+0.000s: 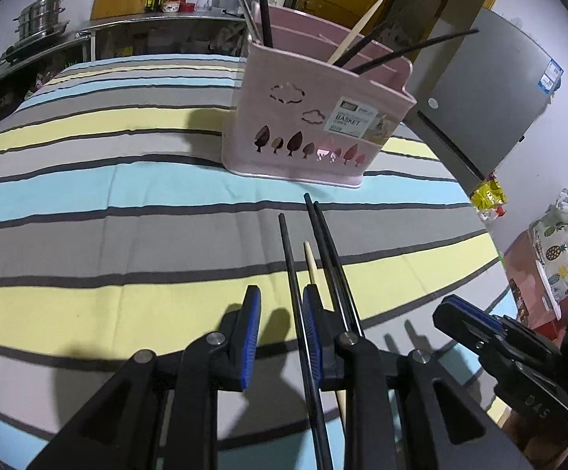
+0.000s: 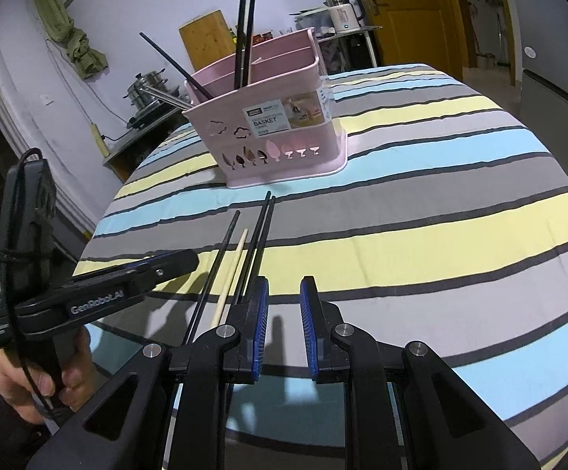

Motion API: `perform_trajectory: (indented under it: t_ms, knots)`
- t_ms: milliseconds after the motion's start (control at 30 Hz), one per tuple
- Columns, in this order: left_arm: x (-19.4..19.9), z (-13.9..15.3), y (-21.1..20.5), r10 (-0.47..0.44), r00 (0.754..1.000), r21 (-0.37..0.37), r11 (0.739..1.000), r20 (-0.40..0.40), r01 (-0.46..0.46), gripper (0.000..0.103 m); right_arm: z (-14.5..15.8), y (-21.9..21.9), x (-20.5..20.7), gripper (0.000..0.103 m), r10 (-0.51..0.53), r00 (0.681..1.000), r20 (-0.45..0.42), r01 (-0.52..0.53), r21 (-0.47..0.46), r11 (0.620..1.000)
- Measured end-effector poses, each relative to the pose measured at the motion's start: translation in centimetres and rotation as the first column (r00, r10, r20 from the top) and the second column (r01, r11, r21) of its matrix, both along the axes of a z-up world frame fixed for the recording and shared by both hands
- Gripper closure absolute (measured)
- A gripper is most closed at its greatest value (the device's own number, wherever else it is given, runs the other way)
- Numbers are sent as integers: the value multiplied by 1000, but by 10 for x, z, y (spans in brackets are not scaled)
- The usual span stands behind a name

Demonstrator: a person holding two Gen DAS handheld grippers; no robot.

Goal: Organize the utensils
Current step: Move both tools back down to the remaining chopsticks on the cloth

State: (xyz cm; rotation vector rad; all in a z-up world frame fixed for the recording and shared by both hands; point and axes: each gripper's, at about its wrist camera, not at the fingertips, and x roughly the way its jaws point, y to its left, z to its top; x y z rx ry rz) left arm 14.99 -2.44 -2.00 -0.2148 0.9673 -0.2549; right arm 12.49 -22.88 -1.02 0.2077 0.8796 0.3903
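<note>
**Striped tablecloth** (image 1: 127, 203). Soft cloth in grey, yellow and blue bands over the table; bears everything below. Likely to ruck if a fingertip drags across it.

**Pink plastic utensil basket** (image 2: 284, 133). Stands upright on the cloth beyond the loose pieces, labelled "BASKET", divided into compartments, with cut-out cloud and tree shapes. Already holds several black chopsticks, one pale one and what look like metal ones, all leaning on the rim. Judged light and easily tipped or slid if a piece is pushed hard against its wall.

**Left gripper** (image 1: 282, 305). Low over the near end of the loose chopsticks. Jaws apart, nothing clamped; one black chopstick runs by the inner face of one pad, contact uncertain.

**Right gripper** (image 2: 284, 297). Just beside the loose set, jaws apart and empty.

**Loose black chopsticks** (image 1: 319, 243). Three, lying flat on the cloth between basket and grippers, two of them touching side by side. Judged stiff, thin, light and smooth; apt to roll or pivot in the pads.

**Loose wooden chopstick** (image 2: 233, 270). One, pale, lying between the black ones. Less slippery by appearance. Best taken near mid-length, across the shaft, one piece or a pair at a time.
</note>
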Motion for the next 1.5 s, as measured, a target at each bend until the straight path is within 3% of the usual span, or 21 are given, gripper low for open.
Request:
perform_trajectory:
  t_ms: [667,1333,1467,1500]
  knots:
    - [18,-11,-10,-18,999,57,998,-39,21,80,5,2,11,86,-11,1000,-10,11,-9,1000]
    - [11,-12,-20,-51,999,128,990,-19,53,77,12,10,10,86,-2,1000,-6,2,-33,999]
    - [9,-10,-12,-23,1000,133,991,-12,25,82,10,16,14,86,11,1000,-10,-11,-38,999]
    - [9,-10,-10,-12,1000,137,990,-12,13,88,8,18,16,86,15,1000,-12,-16,-39,999]
